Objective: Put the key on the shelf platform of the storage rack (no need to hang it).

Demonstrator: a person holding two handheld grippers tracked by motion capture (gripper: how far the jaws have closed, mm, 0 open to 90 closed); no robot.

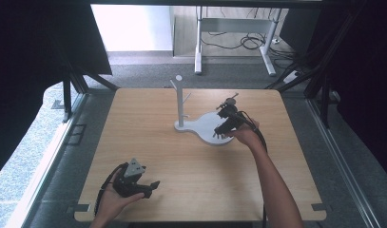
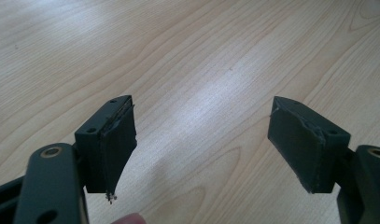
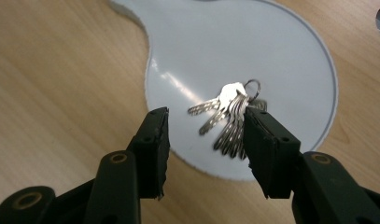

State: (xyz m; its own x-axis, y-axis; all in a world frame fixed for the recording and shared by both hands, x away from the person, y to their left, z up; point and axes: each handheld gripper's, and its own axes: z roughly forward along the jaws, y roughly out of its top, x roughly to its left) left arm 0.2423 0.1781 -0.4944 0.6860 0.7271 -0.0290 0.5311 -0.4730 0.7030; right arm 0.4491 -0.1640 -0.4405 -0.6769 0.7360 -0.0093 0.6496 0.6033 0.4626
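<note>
Counter [image 1: 191,156] of pale wood carries a white stand [image 1: 208,127]; the right gripper [image 3: 206,140] reaches forward, spread over keys [image 3: 227,116] on its base, while the left gripper [image 2: 201,140] rests near, spread

A light wooden table [image 1: 181,156] with round corners stands in the middle. Its top shines a little where light falls on it. Under and around it lies a grey carpet floor [image 1: 143,73]. Far behind the table stands a white desk frame [image 1: 234,28] with two legs, and black cables [image 1: 250,42] lie on the pale floor beneath it. To the far left is a bright white wall panel [image 1: 131,26]. Dark black curtains [image 1: 34,57] hang at the left and right sides.
</note>
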